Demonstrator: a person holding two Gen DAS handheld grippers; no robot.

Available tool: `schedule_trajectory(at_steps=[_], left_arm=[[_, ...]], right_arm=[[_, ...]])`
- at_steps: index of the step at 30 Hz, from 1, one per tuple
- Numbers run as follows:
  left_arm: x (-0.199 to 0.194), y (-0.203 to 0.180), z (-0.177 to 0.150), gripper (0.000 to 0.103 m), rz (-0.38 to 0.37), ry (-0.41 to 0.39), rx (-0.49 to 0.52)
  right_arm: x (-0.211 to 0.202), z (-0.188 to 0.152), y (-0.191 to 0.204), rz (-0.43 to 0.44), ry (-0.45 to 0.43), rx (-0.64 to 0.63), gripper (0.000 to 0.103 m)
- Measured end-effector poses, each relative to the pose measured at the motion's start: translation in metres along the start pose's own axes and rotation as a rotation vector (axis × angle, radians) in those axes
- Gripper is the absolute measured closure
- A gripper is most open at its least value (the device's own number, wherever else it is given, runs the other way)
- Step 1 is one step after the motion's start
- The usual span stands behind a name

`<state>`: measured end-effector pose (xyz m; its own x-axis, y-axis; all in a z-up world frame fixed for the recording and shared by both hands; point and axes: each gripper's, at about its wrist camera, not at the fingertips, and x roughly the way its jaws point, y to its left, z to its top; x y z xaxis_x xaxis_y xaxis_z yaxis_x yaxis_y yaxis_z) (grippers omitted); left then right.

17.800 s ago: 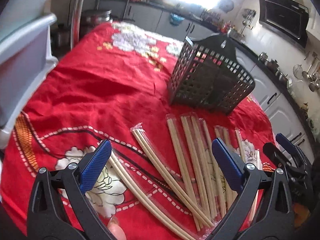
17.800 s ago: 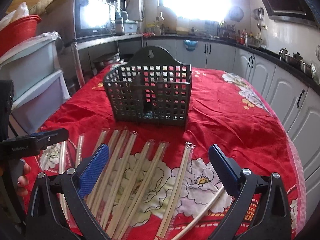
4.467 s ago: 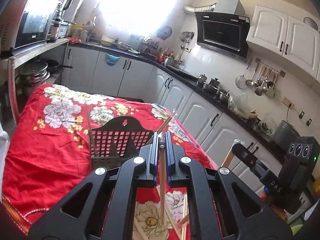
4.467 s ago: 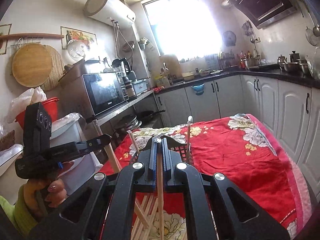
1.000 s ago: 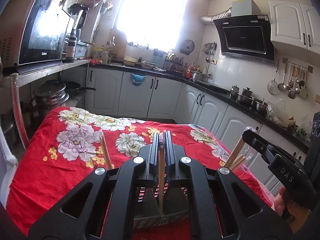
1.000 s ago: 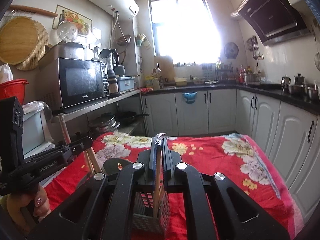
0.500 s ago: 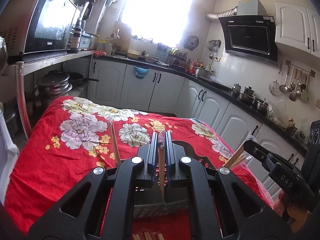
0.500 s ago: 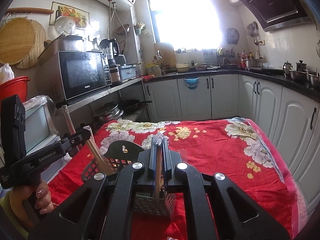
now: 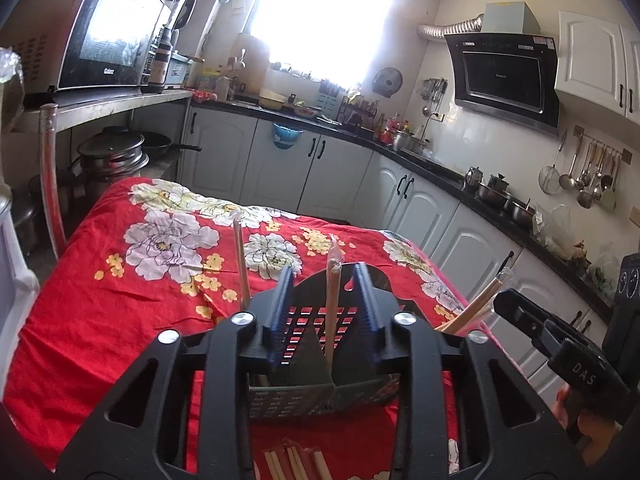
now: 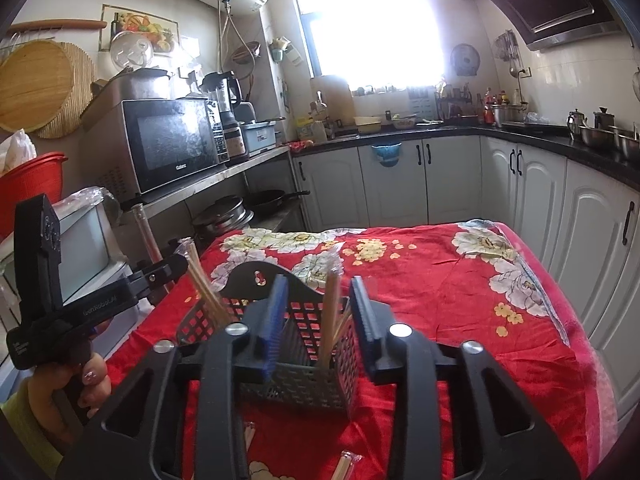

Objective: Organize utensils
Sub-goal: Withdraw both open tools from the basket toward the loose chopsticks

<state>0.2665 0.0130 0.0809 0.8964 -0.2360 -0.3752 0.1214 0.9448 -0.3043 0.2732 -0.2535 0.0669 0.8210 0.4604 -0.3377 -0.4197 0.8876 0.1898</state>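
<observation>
Grey plastic mesh cutlery holder (image 9: 320, 394) near the table's near edge already holds several wrapped chopsticks (image 9: 331, 308). Both the left gripper (image 9: 325, 316) and right gripper (image 10: 316, 320) stand spread and empty. More wrapped pairs (image 9: 294, 462) lie on the red cloth (image 9: 100, 304), unsorted.

The left claw (image 9: 326, 312) stands with its blue-padded jaws apart above the black slotted basket (image 9: 316, 396) on the worktop's red flowered cloth (image 9: 120, 300). A wrapped chopstick pair (image 9: 330, 308) stands upright in the basket between the jaws, touching neither. Another stick (image 9: 241, 260) rises to its left. More wrapped chopsticks (image 9: 294, 462) lie on the cloth below. The right claw (image 9: 508, 300) shows at the right edge, with sticks (image 9: 476, 308) beside it.
</observation>
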Motion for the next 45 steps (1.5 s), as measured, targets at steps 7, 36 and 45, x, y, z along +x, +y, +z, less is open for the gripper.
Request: schedule_trajectory(at_steps=[7, 36, 45], left_arm=[[-0.009, 0.004, -0.002, 0.057, -0.004, 0.001, -0.018], [-0.067, 0.017, -0.030, 0.011, 0.006, -0.031, -0.027], [-0.075, 0.040, -0.051, 0.011, 0.045, 0.021, -0.067]], right_arm=[[-0.006, -0.003, 0.004, -0.007, -0.002, -0.007, 0.056], [-0.055, -0.036, 0.017, -0.031, 0.010, 0.014, 0.040], [-0.061, -0.051, 0.021, -0.031, 0.044, 0.021, 0.040]])
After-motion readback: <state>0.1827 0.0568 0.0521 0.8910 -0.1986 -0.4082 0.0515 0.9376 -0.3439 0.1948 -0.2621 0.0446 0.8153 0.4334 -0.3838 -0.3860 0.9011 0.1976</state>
